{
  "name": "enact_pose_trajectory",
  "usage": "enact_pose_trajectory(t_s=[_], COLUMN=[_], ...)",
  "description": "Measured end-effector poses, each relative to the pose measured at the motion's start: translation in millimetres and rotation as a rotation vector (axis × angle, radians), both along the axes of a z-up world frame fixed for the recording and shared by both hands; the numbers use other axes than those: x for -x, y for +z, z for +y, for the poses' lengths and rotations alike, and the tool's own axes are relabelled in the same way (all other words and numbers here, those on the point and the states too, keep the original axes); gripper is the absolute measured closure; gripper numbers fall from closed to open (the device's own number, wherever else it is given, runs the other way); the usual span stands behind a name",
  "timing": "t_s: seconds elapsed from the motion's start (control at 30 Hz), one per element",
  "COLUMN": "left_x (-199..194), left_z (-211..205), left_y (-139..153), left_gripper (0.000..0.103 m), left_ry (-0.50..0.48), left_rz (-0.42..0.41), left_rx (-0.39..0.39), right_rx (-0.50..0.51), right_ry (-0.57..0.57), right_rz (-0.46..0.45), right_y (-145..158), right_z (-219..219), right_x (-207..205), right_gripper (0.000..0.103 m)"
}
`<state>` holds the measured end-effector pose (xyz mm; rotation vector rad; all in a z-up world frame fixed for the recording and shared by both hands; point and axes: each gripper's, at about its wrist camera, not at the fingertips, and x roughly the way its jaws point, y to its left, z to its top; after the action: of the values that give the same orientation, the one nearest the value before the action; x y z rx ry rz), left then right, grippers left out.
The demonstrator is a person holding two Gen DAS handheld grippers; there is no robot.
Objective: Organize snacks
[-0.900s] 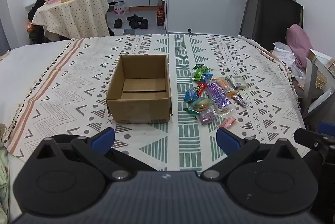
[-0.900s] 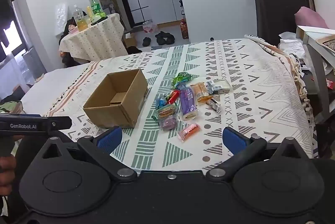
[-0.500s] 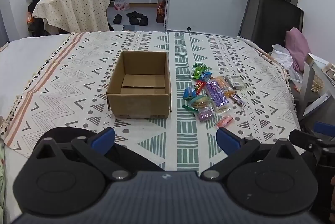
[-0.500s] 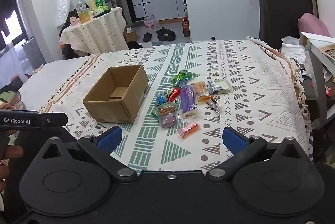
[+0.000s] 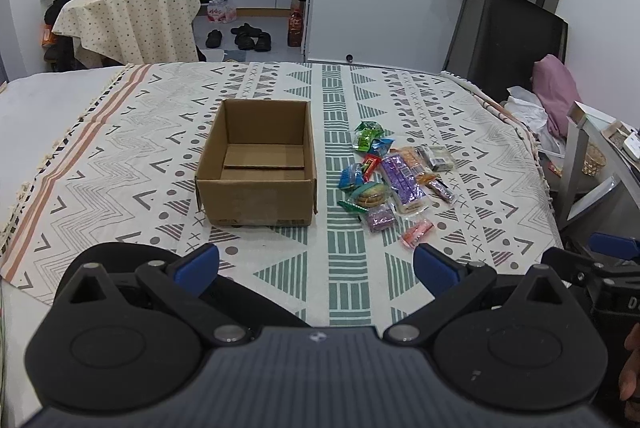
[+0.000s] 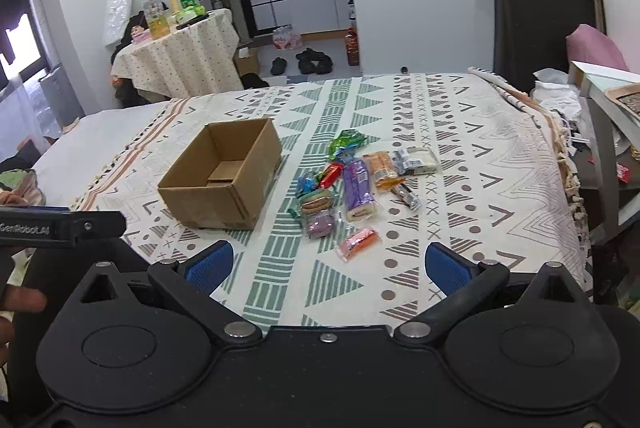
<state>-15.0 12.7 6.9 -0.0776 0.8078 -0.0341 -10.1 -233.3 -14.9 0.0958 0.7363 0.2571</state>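
An open, empty cardboard box (image 5: pixel 258 167) (image 6: pixel 224 173) stands on a patterned cloth. Just right of it lies a heap of several wrapped snacks, among them a long purple pack (image 5: pixel 402 183) (image 6: pixel 358 187), a green pack (image 5: pixel 367 135) (image 6: pixel 346 139) and a pink pack (image 5: pixel 418 232) (image 6: pixel 357 243) nearest me. My left gripper (image 5: pixel 316 264) hovers over the cloth's near edge, open and empty, well short of the box. My right gripper (image 6: pixel 328 264) is also open and empty, in front of the pink pack.
The patterned cloth (image 5: pixel 120 163) covers a wide bed-like surface. A small round table (image 5: pixel 132 11) with bottles stands behind on the left. A dark chair (image 5: pixel 516 39) and a pink cushion (image 5: pixel 554 87) are on the right. Shoes (image 5: pixel 244 37) lie on the floor.
Both grippers have tilted up and drawn back slightly, so the box and snacks sit a bit lower and farther in view. Jaws stay wide open.
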Motion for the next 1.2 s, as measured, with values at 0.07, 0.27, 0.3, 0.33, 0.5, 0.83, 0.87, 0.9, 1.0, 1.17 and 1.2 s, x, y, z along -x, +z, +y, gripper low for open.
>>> enact_pose_trajectory(t_s=[0.07, 0.27, 0.3, 0.33, 0.5, 0.83, 0.87, 0.9, 1.0, 1.17, 1.2], left_x=[0.6, 1.3, 1.2, 1.3, 2.3, 3.9, 4.0, 4.0, 3.8, 3.4, 3.7], left_z=[-1.0, 1.7, 1.7, 2.0, 1.0, -1.2, -1.2, -1.2, -1.1, -1.0, -0.9], left_y=[0.1, 1.5, 1.6, 1.6, 3.8, 4.8, 5.2, 5.2, 5.3, 6.4, 6.1], left_gripper=[0.000, 0.000, 0.000, 0.000, 0.000, 0.000, 0.000, 0.000, 0.000, 0.000, 0.000], left_ry=[-0.007, -0.002, -0.003, -0.004, -0.010, -0.016, -0.015, -0.016, -0.014, -0.013, -0.013], left_rz=[0.000, 0.002, 0.002, 0.002, -0.007, -0.008, -0.009, -0.009, -0.008, -0.005, -0.006], left_rx=[0.002, -0.002, -0.003, -0.003, 0.000, 0.003, 0.003, 0.004, 0.004, 0.006, 0.007], right_rx=[0.009, -0.001, -0.001, 0.001, -0.002, 0.001, 0.001, -0.001, 0.000, 0.000, 0.000], right_ry=[-0.010, 0.005, 0.005, 0.006, 0.017, 0.018, 0.016, 0.014, 0.010, 0.015, 0.015], right_rz=[0.003, -0.001, -0.003, -0.004, -0.010, -0.011, -0.010, -0.009, -0.009, -0.011, -0.010], right_y=[-0.8, 1.8, 2.6, 3.3, 5.0, 6.0, 5.8, 5.8, 6.5, 6.9, 6.8], right_z=[-0.8, -1.3, -1.5, -1.4, 0.7, 1.5, 1.5, 1.3, 1.4, 0.5, 0.6], right_x=[-0.5, 1.9, 2.2, 2.2, 3.4, 1.8, 1.8, 1.8, 1.3, 1.3, 1.2], right_gripper=[0.000, 0.000, 0.000, 0.000, 0.000, 0.000, 0.000, 0.000, 0.000, 0.000, 0.000])
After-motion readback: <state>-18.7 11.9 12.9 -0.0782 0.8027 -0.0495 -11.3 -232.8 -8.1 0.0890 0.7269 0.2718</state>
